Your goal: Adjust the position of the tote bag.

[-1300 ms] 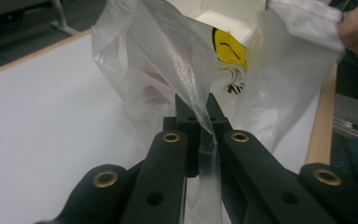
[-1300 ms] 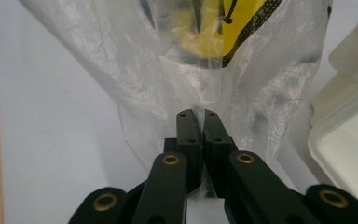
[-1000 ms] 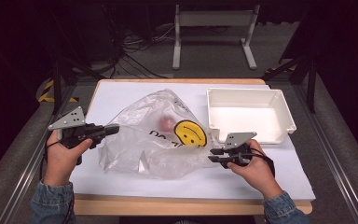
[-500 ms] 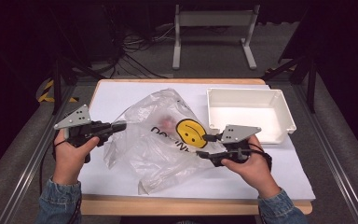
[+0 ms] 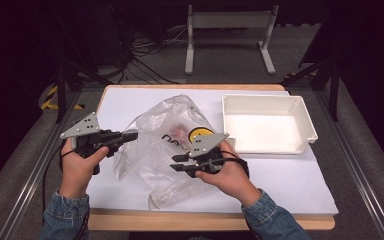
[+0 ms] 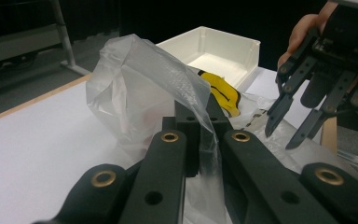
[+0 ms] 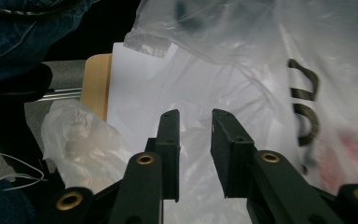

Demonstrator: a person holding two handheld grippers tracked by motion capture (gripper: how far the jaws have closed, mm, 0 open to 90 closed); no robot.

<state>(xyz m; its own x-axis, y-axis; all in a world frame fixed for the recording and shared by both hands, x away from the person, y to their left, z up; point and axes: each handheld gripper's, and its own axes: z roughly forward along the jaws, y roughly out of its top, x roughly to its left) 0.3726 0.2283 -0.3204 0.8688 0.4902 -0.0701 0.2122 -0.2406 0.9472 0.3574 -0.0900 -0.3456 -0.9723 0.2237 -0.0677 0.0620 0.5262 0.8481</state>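
Pinching a fold of the clear plastic bag (image 6: 135, 88) with the left tool (image 6: 200, 122), jaws clamped tight on the film and lifting that edge off the white surface (image 5: 290, 180). Hovering at the bag's near right side with the right tool (image 7: 195, 116), jaws a narrow gap apart after just closing further, film beneath them but nothing gripped. Lying crumpled mid-surface, yellow smiley item (image 5: 200, 134) inside, just left of the white tray (image 5: 307, 127).

Bag (image 5: 165, 150): thin clear plastic film, crinkled, glossy, black print. Tray (image 5: 300, 107): white hard plastic, smooth, matt. Table (image 5: 290, 185): white matt paper-like sheet over a light wood edge. Left gripper (image 5: 130, 135): matt black plastic, brass-coloured rivets, grey metal plate.
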